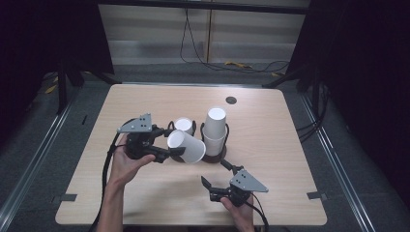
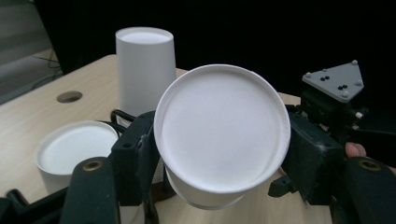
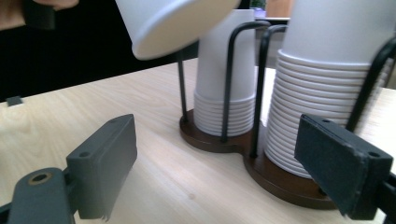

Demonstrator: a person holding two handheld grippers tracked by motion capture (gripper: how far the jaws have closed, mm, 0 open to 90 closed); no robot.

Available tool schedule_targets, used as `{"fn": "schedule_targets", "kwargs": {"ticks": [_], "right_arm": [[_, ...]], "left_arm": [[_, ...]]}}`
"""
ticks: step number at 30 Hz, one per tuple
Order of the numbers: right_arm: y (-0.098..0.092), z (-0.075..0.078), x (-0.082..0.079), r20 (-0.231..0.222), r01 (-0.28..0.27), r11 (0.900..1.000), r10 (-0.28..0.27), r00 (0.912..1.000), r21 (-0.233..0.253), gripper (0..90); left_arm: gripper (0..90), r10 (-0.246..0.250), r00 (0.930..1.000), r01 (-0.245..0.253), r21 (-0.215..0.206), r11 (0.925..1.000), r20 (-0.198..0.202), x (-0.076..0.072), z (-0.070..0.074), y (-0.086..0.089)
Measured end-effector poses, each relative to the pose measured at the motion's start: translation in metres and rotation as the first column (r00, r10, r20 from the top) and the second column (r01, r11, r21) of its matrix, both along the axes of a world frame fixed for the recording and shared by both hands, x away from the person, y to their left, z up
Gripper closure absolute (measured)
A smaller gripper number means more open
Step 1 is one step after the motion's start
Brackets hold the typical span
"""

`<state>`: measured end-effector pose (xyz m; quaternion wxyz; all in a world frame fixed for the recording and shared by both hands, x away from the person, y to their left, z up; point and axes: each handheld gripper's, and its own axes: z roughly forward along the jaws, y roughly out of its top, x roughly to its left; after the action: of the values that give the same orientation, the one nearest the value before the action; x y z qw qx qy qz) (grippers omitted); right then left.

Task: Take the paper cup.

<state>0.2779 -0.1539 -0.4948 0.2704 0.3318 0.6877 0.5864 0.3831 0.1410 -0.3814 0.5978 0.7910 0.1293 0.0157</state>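
Left gripper (image 1: 163,145): clamped on paper cup (image 1: 186,146), long axis sideways, base toward cup rack (image 1: 214,155), just beside it. Right gripper (image 1: 215,180): apart, nearer counter's (image 1: 270,145) front edge.

In the left gripper view the cup (image 2: 222,128) hides much of the taller stack (image 2: 144,70) and the holder's base; its lower wall runs behind the gripper's jaws. In the right gripper view the cup (image 3: 173,21) and the right stack (image 3: 327,56) are cut off by the top edge, and the holder (image 3: 280,179) is partly hidden at lower right.
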Motion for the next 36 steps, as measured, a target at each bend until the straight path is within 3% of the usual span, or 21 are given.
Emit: {"fn": "schedule_targets", "kwargs": {"ticks": [3,9,13,16,21,36], "right_arm": [[0.002,0.001,0.0,0.007,-0.023,1.0,0.023,0.9997,0.013,12.6],[0.004,0.002,0.001,0.009,-0.044,0.999,0.044,0.999,0.013,12.6],[0.004,0.005,0.0,0.032,-0.095,0.995,0.094,0.995,0.031,12.6],[0.004,0.007,0.001,0.038,-0.101,0.994,0.1,0.9943,0.029,12.6],[0.007,0.009,0.004,0.052,-0.119,0.992,0.118,0.9917,0.034,12.6],[0.019,0.003,0.012,0.036,-0.18,0.984,0.179,0.9832,0.017,12.6]], "left_arm": [[33.8,-0.017,0.9996,0.017,-0.001,0.9999,-0.023,-0.002,-0.009,-0.001],[33.8,-0.028,0.9992,0.028,0.013,0.9995,-0.03,-0.007,-0.019,-0.006],[33.7,-0.047,0.9975,0.048,0.016,0.9987,-0.053,-0.008,-0.028,-0.009],[33.7,-0.06,0.9952,0.06,-0.001,0.9982,-0.077,-0.006,-0.034,-0.011],[33.8,-0.064,0.993,0.067,0.023,0.9975,-0.099,-0.006,-0.046,-0.014],[33.9,-0.091,0.9875,0.091,-0.01,0.9958,-0.128,-0.015,-0.053,-0.023]]}}
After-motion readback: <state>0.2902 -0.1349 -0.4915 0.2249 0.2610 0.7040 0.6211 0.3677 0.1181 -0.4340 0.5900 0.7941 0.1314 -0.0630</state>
